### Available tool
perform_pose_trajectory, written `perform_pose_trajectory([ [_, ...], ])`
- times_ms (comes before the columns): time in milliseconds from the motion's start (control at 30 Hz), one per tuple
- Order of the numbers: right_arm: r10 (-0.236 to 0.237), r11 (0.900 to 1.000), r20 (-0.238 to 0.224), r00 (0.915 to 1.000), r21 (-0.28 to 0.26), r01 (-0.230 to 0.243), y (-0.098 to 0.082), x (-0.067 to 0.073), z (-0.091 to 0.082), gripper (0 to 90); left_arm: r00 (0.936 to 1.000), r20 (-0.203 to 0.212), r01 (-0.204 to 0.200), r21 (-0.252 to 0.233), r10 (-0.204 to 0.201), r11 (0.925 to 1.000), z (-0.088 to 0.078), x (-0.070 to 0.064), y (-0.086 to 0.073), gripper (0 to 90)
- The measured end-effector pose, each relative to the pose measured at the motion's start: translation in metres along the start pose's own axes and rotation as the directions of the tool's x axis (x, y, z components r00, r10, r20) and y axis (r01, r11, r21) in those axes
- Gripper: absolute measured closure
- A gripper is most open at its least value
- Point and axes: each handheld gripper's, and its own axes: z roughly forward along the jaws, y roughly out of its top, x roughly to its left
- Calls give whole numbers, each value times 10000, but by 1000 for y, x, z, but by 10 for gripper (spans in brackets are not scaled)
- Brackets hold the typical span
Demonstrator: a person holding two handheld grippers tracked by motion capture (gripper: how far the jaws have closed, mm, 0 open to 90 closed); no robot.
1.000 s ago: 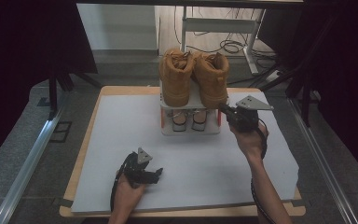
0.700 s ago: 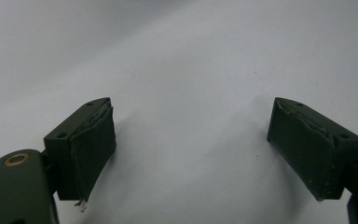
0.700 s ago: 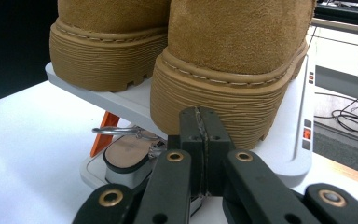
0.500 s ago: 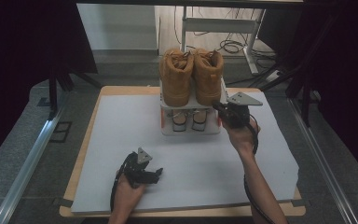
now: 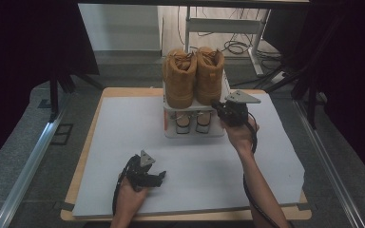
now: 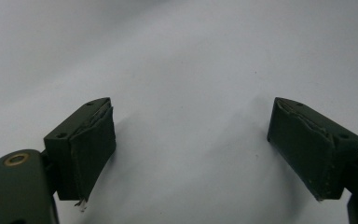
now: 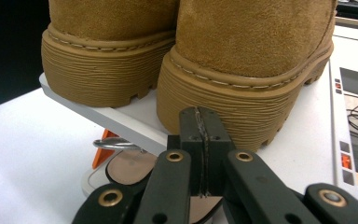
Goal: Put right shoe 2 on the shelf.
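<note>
While a pair of tan boots [image 5: 193,76] stands on the top shelf of the small white rack [image 5: 221,132] and sandals [image 5: 193,122] sit below, the right gripper [image 7: 200,135], jaws pressed together and empty, points at the right boot's heel. The left gripper [image 5: 158,176] rests wide open on the table sheet [image 5: 123,118].

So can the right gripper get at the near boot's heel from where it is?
Probably yes: the right gripper sits just before the boot heel, nothing between, but its fingers are shut and must open first.
</note>
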Motion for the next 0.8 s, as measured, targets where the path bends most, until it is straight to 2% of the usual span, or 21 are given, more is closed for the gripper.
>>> perform_pose_trajectory([
  [133,111,9999,-139,9998,-49,-112,-1,-1,-1,866,10000,-1,-3,2,3,10000,0,0,0,149],
  [600,7,10000,-103,9999,-19,-7,-3,1,-7,744,10000,8,12,3,-12,10000,0,0,0,148],
  [800,-152,9999,-95,9998,57,152,-7,4,-17,510,10000,-12,-19,-17,19,10000,0,0,0,149],
])
